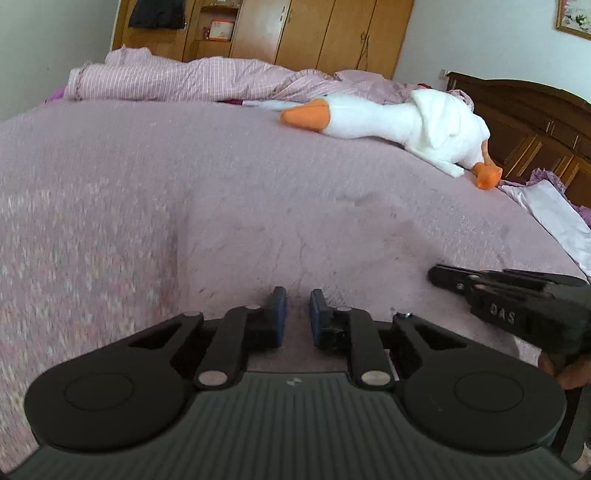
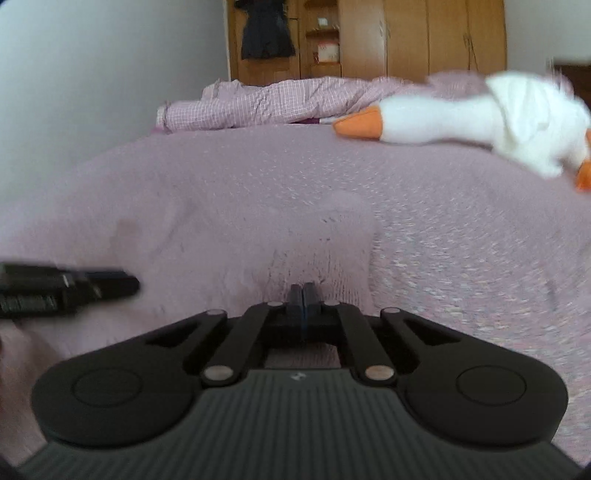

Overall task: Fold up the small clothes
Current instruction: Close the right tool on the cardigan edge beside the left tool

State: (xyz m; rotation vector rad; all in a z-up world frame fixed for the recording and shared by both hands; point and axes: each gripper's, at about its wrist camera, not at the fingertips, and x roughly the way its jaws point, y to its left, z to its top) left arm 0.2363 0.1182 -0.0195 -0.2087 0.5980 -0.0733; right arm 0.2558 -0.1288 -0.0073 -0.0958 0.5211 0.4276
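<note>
A pale pink knit garment (image 1: 314, 229) lies spread flat on a bedspread (image 1: 92, 184) of nearly the same colour, so its edges are hard to trace. My left gripper (image 1: 297, 295) hovers low over the garment's near part, its blue pads a small gap apart and nothing between them. My right gripper (image 1: 434, 275) comes in from the right, lying low on the cloth. In the right wrist view the right gripper (image 2: 303, 290) has its pads pressed together, with the garment (image 2: 295, 229) puckering toward the tips. The left gripper (image 2: 135, 284) shows blurred at the left.
A white plush goose (image 1: 388, 118) with orange beak and feet lies across the far right of the bed. A rumpled pink checked quilt (image 1: 184, 79) runs along the far side. A dark headboard (image 1: 535, 125) and pale cloth (image 1: 554, 218) sit right; a wooden wardrobe (image 1: 314, 33) stands behind.
</note>
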